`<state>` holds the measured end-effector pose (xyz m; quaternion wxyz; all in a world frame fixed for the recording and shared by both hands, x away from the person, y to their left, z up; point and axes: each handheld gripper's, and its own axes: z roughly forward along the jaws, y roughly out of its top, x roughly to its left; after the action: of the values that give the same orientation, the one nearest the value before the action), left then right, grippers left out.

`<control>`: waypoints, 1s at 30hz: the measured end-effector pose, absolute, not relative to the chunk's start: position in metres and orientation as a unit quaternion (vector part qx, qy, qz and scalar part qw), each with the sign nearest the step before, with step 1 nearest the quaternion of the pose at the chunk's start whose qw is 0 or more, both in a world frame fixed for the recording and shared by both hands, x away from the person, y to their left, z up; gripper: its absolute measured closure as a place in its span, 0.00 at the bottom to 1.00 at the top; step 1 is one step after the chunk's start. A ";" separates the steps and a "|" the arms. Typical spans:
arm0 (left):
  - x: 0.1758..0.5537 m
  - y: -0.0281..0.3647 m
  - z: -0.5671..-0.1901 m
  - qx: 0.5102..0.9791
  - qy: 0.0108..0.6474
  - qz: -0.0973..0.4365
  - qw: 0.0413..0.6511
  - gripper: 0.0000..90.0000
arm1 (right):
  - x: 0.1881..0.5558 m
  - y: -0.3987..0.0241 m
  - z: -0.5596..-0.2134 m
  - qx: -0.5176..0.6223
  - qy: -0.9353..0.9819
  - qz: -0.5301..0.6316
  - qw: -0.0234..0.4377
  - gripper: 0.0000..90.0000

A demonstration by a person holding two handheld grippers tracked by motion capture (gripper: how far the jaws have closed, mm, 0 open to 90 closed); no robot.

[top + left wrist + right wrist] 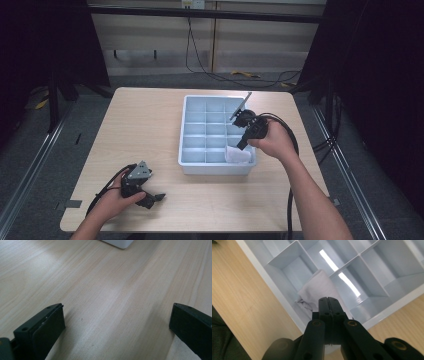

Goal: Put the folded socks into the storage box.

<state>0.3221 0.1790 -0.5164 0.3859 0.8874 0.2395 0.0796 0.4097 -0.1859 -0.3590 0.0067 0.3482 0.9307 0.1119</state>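
Observation:
A pale blue compartment tray (215, 170) stands on the wooden table (150, 130), right of centre. A crumpled white cloth (237, 155) lies in its near right compartment. My right gripper (242, 146) hangs over that corner, pointing down at the cloth. In the right gripper view its jaws are pressed together, and the right gripper (329, 301) has its tips just above the cloth (317, 290) inside the tray (274, 290). My left gripper (155, 199) rests near the table's front left, open. In its own view the left gripper (117, 325) has only bare wood between its jaws.
The tray's other compartments look empty. A tray corner (120, 243) shows far ahead of the left gripper. Bare tabletop spreads left of the tray. A black cable (290, 150) loops from the right gripper past the table's right edge. Dark frames and floor rails flank the table.

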 end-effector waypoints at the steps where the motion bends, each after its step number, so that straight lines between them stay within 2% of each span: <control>1: 0.322 0.179 -0.516 0.887 0.239 0.080 0.386 0.00 | 0.410 -0.186 -0.359 0.348 0.931 0.112 0.007 1.00; 6: 0.322 0.179 -0.516 0.887 0.239 0.080 0.386 0.00 | 0.416 -0.182 -0.356 0.349 0.931 0.111 0.007 1.00; 17: 0.322 0.179 -0.516 0.887 0.239 0.080 0.386 0.00 | 0.433 -0.169 -0.373 0.348 0.932 0.101 0.010 1.00; 30: 0.322 0.179 -0.516 0.888 0.238 0.079 0.386 0.00 | 0.424 -0.158 -0.395 0.330 0.942 0.066 -0.005 1.00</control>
<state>0.3222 0.1791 -0.5164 0.3859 0.8877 0.2382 0.0792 0.4243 -0.1578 -0.3948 -0.0051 0.3303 0.9415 0.0665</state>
